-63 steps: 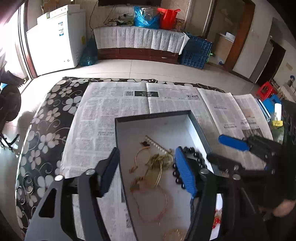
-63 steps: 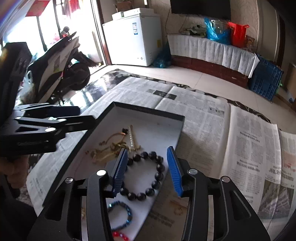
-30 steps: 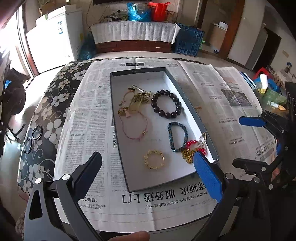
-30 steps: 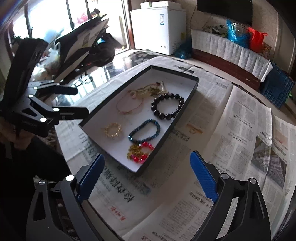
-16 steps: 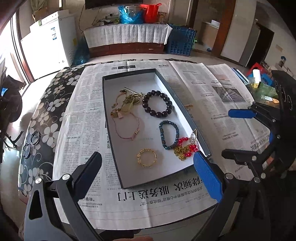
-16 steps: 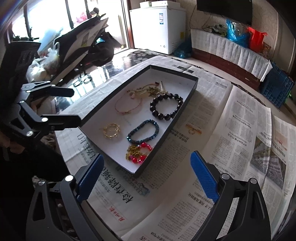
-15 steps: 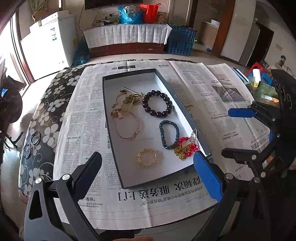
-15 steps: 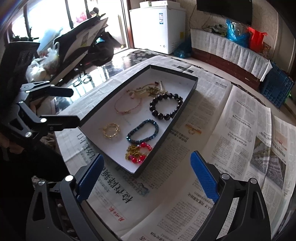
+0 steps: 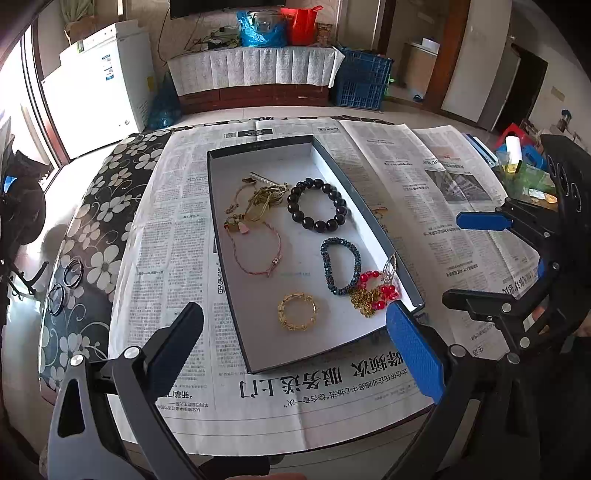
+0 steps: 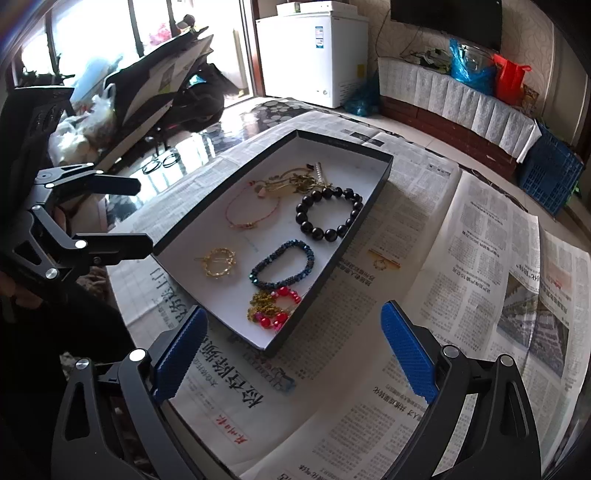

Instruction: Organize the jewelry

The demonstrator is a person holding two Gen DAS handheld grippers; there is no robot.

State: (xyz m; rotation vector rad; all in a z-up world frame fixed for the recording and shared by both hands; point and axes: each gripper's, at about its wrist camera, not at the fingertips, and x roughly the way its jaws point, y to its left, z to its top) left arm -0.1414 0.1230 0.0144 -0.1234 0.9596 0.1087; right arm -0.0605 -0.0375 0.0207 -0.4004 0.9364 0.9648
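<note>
- Left wrist view: left gripper [image 9: 295,343] held above the near table edge, jaws spread wide and empty, one ribbed blue pad [image 9: 415,354] on the right finger, dark pad on the left.
- Right wrist view: right gripper [image 10: 291,354] likewise spread wide, nothing between the two ribbed blue pads, hovering over newsprint just short of the box corner.
- Just beyond both: shallow rectangular box [image 9: 225,236], dark thin walls, matte white floor, lying flat on the newspaper.
- Inside, at the near right corner: red glossy beads tangled with fine gold chain [image 9: 375,291], touching the box wall.
- Beside that: blue-black woven bead bracelet [image 9: 340,266], oval loop.
- Nearer the left wall: gold chain-link ring-shaped bracelet [image 9: 297,312], lying apart from the rest.
- Farther in: large round dark glossy bead bracelet [image 9: 317,205]; thin pink cord bracelet [image 9: 258,251]; heap of brassy chains and a pearl-studded bar [image 9: 258,195] toward the far end.
- Outside the box, on the paper to its right: small gold piece [image 10: 382,262].
- Newspaper sheets [image 9: 173,236] overlapping, covering most of the table; black cloth with white flowers [image 9: 92,229] showing at the left side.
- Room beyond: white chest freezer [image 9: 99,107], blue plastic crate [image 9: 364,83], low paper-draped shelf with blue and red bags [image 9: 273,26], pale tiled floor.
</note>
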